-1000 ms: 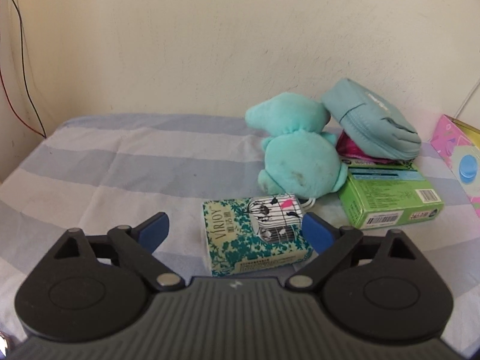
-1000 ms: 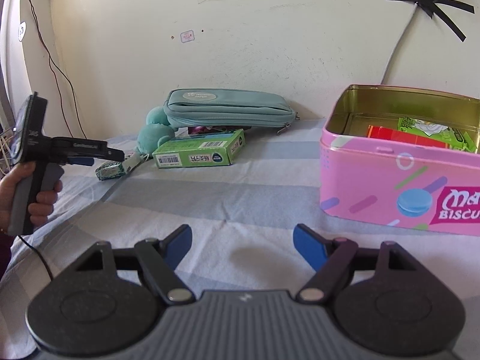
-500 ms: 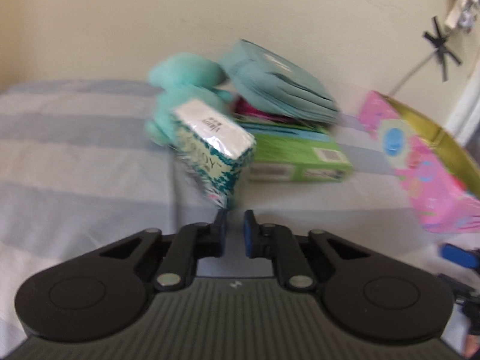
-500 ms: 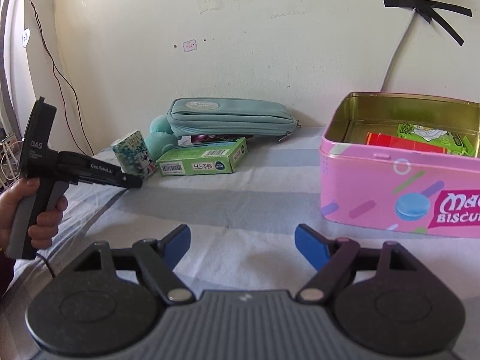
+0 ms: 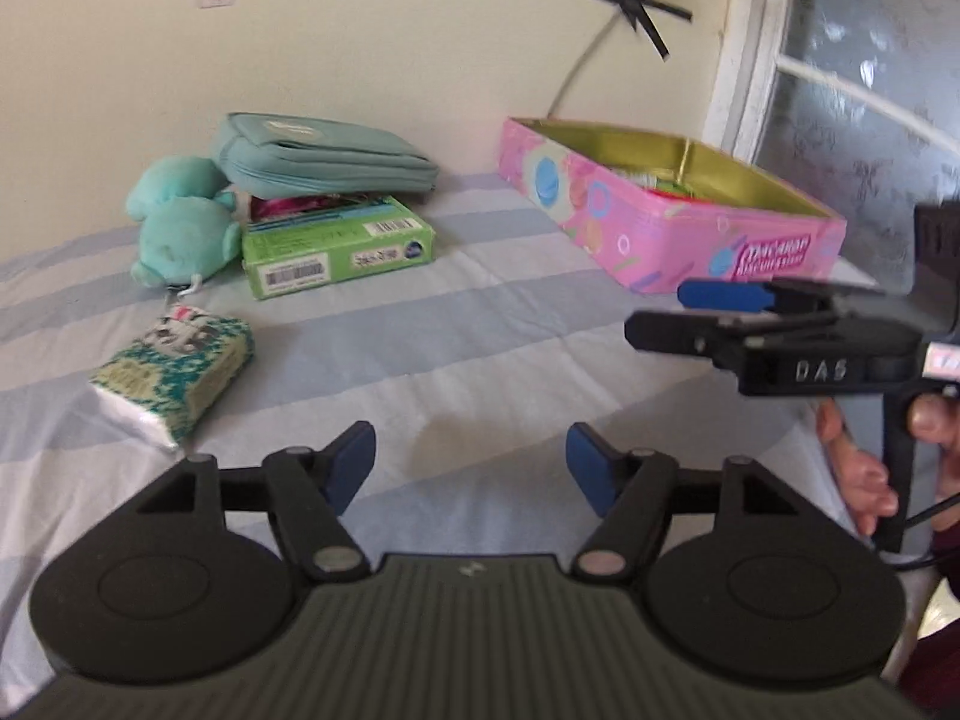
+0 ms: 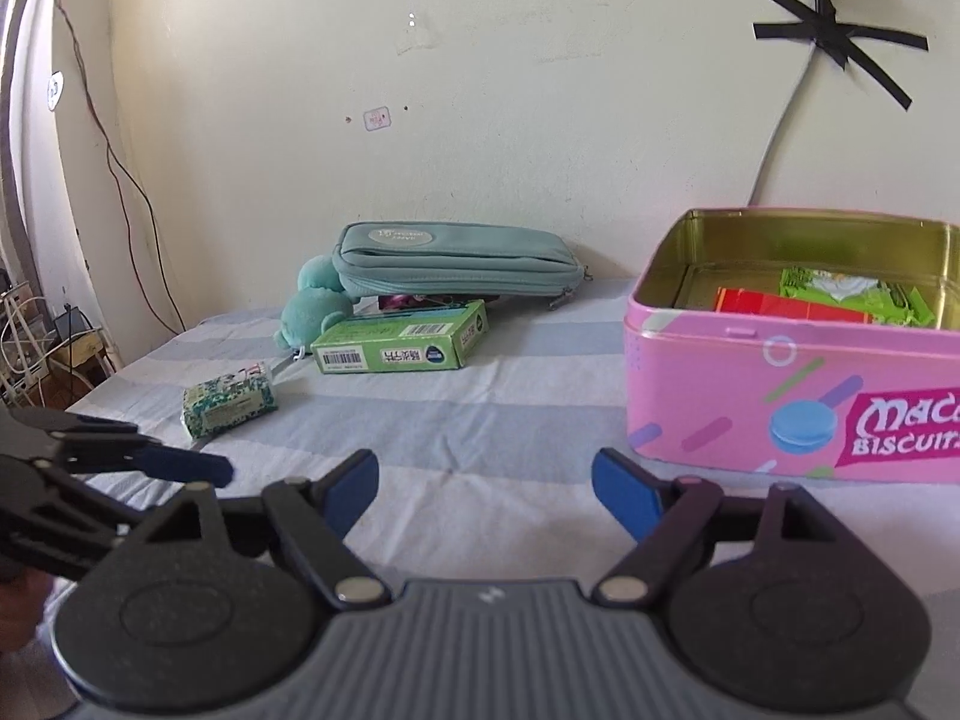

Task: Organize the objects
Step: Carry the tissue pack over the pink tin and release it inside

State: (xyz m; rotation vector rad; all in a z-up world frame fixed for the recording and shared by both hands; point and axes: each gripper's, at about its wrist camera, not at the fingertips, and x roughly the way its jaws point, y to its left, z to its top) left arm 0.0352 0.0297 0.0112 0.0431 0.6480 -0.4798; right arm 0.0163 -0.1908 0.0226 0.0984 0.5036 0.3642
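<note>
On the sheet, released tissue pack lies.

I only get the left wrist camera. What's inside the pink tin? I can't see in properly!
Observer: The right wrist view looks down into the pink tin. A red packet and a green packet lie inside.
Operator: Is the other gripper holding anything? I only see its side.
Observer: No. The right gripper is open, with only bedsheet between its fingers.
Operator: What's past the bed on the left?
Observer: A tangle of white cables by the wall.
</note>
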